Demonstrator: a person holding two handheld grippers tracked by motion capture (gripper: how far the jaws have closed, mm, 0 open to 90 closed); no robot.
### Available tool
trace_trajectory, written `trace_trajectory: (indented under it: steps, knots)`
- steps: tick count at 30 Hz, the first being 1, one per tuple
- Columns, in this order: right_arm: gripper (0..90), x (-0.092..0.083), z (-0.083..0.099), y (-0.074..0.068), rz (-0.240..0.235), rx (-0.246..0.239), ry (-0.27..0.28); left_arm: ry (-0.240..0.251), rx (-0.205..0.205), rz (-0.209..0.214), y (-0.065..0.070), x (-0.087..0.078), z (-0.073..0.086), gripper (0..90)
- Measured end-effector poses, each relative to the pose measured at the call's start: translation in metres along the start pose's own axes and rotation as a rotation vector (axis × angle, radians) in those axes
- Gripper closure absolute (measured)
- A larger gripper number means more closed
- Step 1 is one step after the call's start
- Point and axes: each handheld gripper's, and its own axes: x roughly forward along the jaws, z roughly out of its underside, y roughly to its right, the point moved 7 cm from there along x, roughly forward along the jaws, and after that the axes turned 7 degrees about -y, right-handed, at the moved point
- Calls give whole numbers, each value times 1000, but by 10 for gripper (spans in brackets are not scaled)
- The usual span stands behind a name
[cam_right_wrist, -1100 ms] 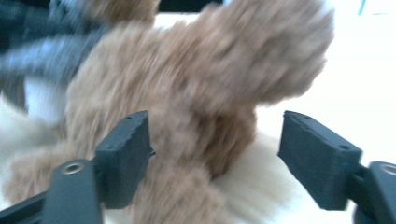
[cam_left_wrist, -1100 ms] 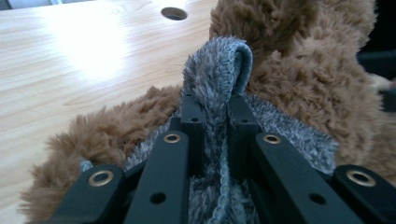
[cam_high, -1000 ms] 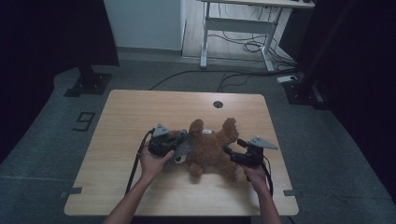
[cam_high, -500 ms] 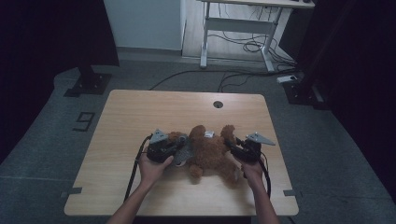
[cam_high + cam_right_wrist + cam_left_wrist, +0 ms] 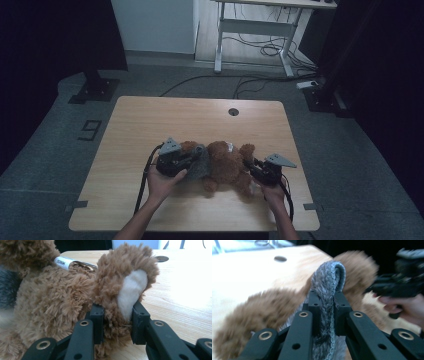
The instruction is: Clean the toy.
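A brown teddy bear lies on the wooden table with a grey knitted garment at its left end. My left gripper is shut on a raised fold of that grey knit, which stands pinched between its jaws. My right gripper is at the bear's right end. Its jaws have just been closing and now press on a foot with a cream sole, held between the pads. A white tag lies on the bear's body.
A round cable hole sits near the table's far edge. Beyond it stand a white desk frame and floor cables. Black stand bases flank the table. The other hand and its gripper appear in the left gripper view.
The right gripper has moved in onto the bear's foot and closed on it. The left hand has risen a little, pulling the grey knit up with it.
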Motion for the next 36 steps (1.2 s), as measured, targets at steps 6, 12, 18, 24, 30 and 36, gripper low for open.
trace_trajectory:
  steps: [6, 12, 18, 24, 30, 36]
  knots:
    - [688, -1, 1, 1, -5, 9, 3, -23, 85, 122, 51, 20, -24, 798]
    - [694, -1, 0, 0, -16, 5, 12, -102, 122, 179, 84, 69, -30, 797]
    - [702, -3, 1, 0, -17, -17, 24, -186, 102, 62, 69, 126, -33, 798]
    - [704, -3, 3, -2, -19, -39, 28, -210, 108, 2, 54, 124, -21, 804]
    - [704, -6, 3, -2, -23, -48, 34, -202, 93, -34, 35, 104, -18, 804]
    - [706, -5, 4, 3, -30, -47, 34, -192, -25, -66, -22, 61, 1, 802]
